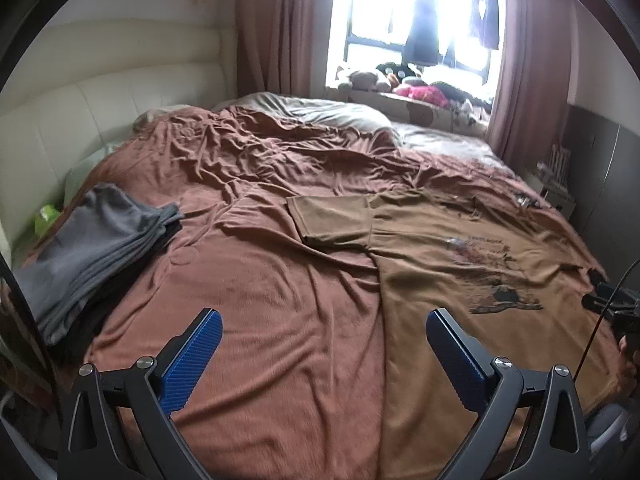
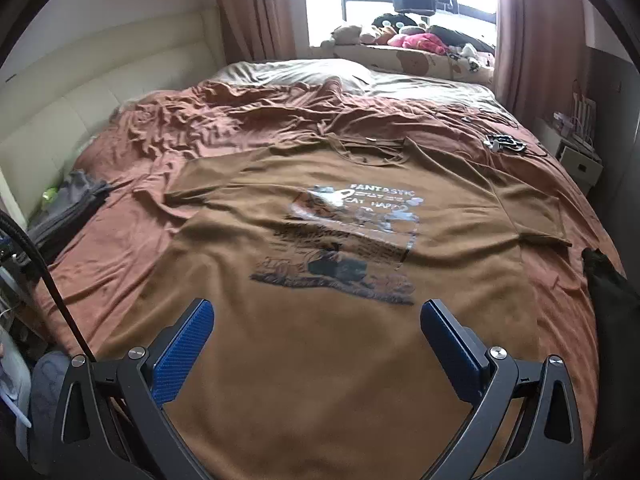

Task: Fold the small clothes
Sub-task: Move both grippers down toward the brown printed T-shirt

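Both grippers hovered low over the bed (image 1: 280,280), left gripper (image 1: 323,322) and right gripper (image 2: 318,312) fingers spread wide, empty. Brown T-shirt (image 2: 320,360) lay flat ahead of the right fingers, print reading "FANTASTIC CAT HAPPY".

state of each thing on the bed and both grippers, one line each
t-shirt: spread flat, print up, unfolded
grey clothes: folded, stacked at the bed's left edge
bedspread: wrinkled, covering most of the bed
left gripper: open, holding nothing, above the bedspread beside the t-shirt
right gripper: open, holding nothing, above the t-shirt's lower part
curtains: drawn apart
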`<state>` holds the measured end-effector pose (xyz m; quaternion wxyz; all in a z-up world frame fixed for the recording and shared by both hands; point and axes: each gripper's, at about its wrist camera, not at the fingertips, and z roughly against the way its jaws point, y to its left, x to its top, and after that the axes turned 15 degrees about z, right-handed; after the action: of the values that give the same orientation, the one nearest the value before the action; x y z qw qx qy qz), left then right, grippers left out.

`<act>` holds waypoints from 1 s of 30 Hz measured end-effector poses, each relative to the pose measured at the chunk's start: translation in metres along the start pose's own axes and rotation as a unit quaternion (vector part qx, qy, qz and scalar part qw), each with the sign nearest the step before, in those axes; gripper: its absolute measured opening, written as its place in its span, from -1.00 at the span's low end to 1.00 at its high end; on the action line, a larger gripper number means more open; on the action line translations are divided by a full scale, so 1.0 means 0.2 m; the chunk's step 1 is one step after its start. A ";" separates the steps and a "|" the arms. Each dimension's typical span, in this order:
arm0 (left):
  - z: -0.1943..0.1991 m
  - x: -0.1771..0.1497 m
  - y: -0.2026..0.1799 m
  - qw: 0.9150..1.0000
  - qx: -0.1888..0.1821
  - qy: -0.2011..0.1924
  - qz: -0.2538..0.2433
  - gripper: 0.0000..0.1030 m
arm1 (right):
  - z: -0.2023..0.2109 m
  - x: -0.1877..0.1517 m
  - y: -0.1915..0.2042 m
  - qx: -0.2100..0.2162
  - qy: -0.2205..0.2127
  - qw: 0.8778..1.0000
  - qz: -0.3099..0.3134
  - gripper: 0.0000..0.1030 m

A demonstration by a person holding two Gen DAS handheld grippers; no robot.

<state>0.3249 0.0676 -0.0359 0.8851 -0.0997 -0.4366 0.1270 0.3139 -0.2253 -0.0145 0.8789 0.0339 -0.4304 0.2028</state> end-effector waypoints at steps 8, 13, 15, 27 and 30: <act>-0.25 0.14 0.00 1.000 0.015 0.024 0.007 0.99 | -0.28 0.15 -0.07 0.006 0.011 1.000 0.010 1.00; -0.40 0.24 0.00 0.999 0.024 0.032 0.020 0.98 | -0.44 0.28 -0.11 0.017 0.013 1.000 0.018 1.00; -0.44 0.28 0.00 0.999 0.024 0.036 0.024 0.98 | -0.49 0.33 -0.13 0.020 0.012 1.000 0.020 1.00; -0.76 0.48 -0.08 0.998 0.013 0.059 0.030 0.72 | -0.78 0.57 -0.16 0.045 0.008 0.999 0.028 1.00; -0.86 0.53 -0.08 0.997 0.003 0.070 0.033 0.60 | -0.84 0.63 -0.16 0.042 0.005 0.998 0.037 1.00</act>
<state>0.5267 0.0734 -0.0545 0.9091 -0.1205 -0.3694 0.1504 0.5203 -0.1740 -0.0190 0.8707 0.0540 -0.4183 0.2528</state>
